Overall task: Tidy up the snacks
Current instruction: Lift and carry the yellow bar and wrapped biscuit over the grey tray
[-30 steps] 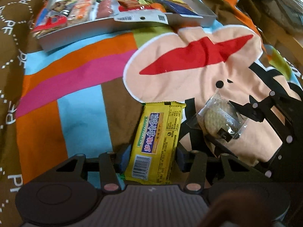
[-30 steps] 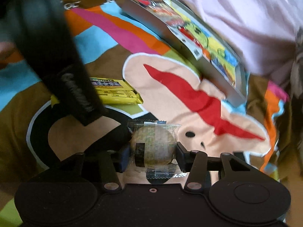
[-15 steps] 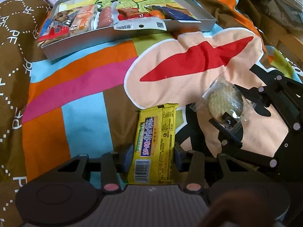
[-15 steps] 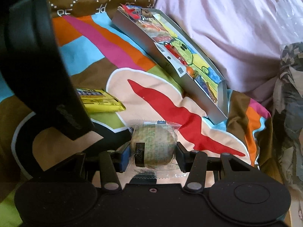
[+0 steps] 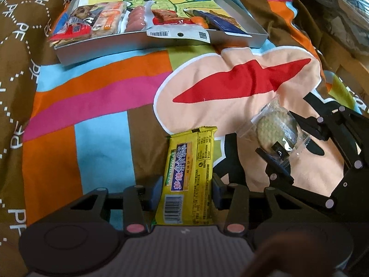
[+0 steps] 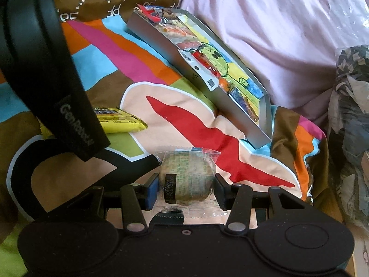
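Left gripper [image 5: 186,190] was closed on a yellow biscuit packet [image 5: 189,178], blue pads pressing both long edges, barcode end toward the camera, far end sticking out over the blanket [image 5: 96,106]. To its right, right gripper [image 6: 186,190] was clamped on a round biscuit in a clear wrapper [image 6: 187,180], pads squeezing it from both sides, wrapper seams poking out front and back. In the left wrist view the same round biscuit [image 5: 275,129] showed tilted between the right gripper's fingers [image 5: 276,161], just beside the yellow packet but not touching. Couldn't tell whether either snack was clear of the blanket. Shallow grey box [image 5: 143,43] sat at the far edge of the blanket, well apart from both grippers, cartoon drawing on its floor, front row filled with snack packs [image 5: 92,23]; one pack's white barcode flap [image 5: 180,33] hung over the front wall. Behind the box: pale pink bedding [image 6: 265,23]. Far right: crumpled patterned fabric [image 6: 350,115].
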